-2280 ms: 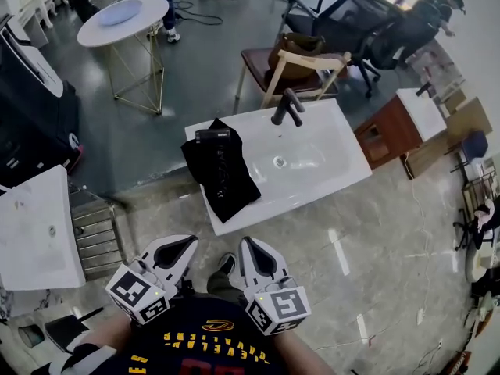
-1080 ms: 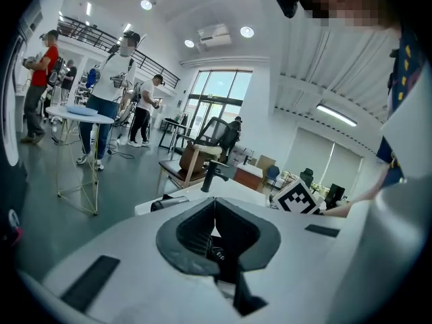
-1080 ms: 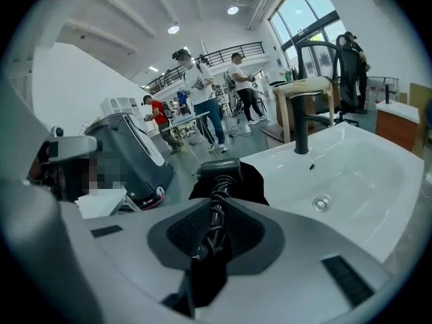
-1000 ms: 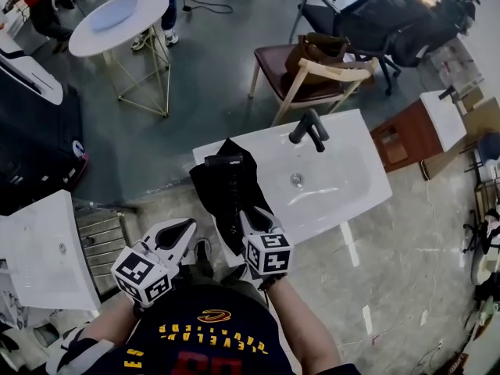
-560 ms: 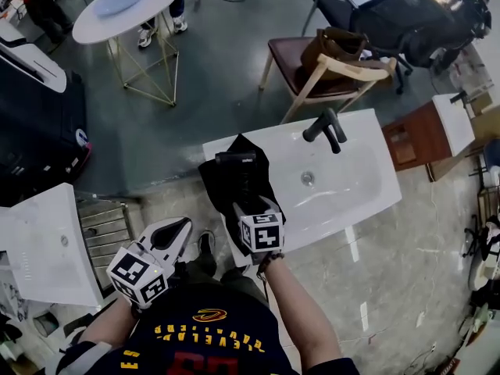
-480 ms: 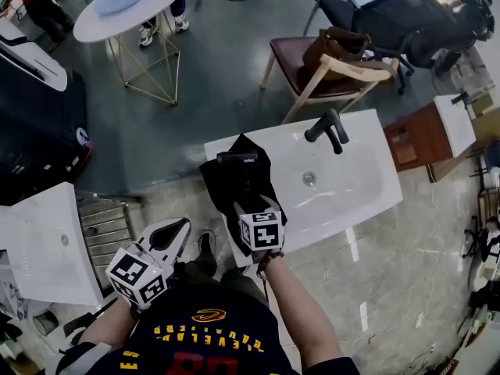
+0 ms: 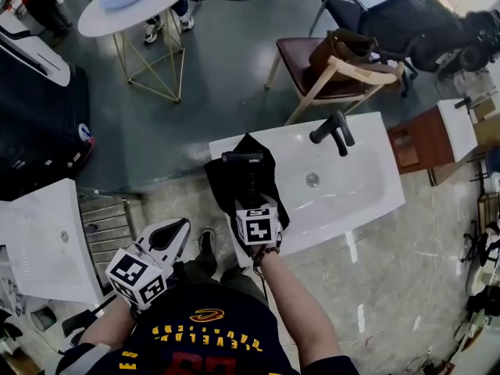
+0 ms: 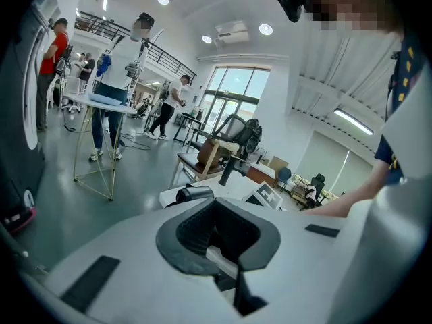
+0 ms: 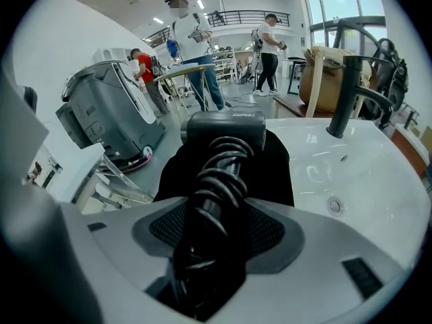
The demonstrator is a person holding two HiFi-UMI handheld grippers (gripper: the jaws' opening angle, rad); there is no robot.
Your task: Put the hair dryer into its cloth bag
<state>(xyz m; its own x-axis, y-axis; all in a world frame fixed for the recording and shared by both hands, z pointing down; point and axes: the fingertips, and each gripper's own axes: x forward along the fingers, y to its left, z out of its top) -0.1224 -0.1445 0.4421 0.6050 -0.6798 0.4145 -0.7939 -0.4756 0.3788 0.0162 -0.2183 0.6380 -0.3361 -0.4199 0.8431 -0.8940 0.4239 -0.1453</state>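
Right gripper view: my right claw (image 9: 214, 221), jaws just opened wide, straddles the cord-wrapped handle of the hair dryer (image 9: 223, 130) without pressing it. The dryer's long axis runs straight away from this claw. It lies on, not in, the cloth bag (image 9: 277, 174) on the washbasin (image 9: 351, 174). Left claw (image 7: 166, 239) is closed, empty and well back.

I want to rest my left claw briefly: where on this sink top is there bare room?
The basin is bare right of the cloth bag out to its right rim, around the drain, in front of the faucet. The left end is crowded: the hair dryer lies on the bag, and the right claw, jaws just opened, straddles its coiled cord.
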